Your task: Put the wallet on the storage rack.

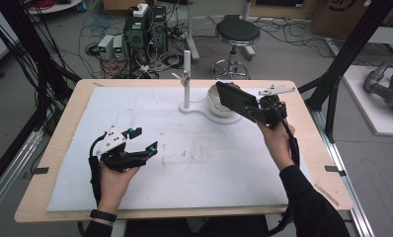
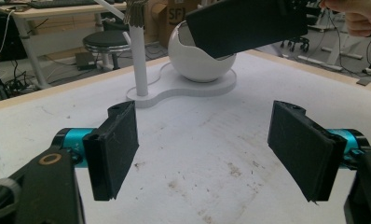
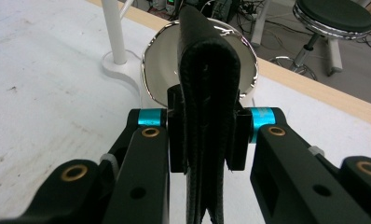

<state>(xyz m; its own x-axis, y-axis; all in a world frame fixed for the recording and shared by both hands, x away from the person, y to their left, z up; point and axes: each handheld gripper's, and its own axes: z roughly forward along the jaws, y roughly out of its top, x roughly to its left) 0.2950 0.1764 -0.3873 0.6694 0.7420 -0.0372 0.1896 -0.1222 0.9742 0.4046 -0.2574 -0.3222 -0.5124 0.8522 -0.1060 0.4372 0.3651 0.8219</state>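
Wallet [image 1: 236,100], a flat black leather-like one, is clamped edge-on between the jaws of the right gripper [image 1: 263,112] and is held above the table, its far end reaching over the rim of the white bowl [image 1: 215,101]. In the right gripper view the wallet [image 3: 207,93] is seen pressed on both sides by the pads, with the bowl [image 3: 158,60] directly ahead of the jaws and its shiny rim just behind the wallet's top edge. The bowl is seated on a white stand base [image 1: 204,112], from which a white post [image 1: 186,79] rises just to the left of the right gripper's tip. The left gripper [image 1: 142,140] is held low over the white mat [image 1: 194,158], well apart from the right gripper; its jaws are spread wide and nothing is gripped or touched by them. In the left gripper view the two pads [image 2: 116,147] are seen far apart, with the bowl [image 2: 200,63] and the wallet [image 2: 249,23] ahead of them. No brand or label can be read on the wallet or bowl; letters on a cardboard box [image 2: 174,16] beyond the table are partly visible but cannot be made out.
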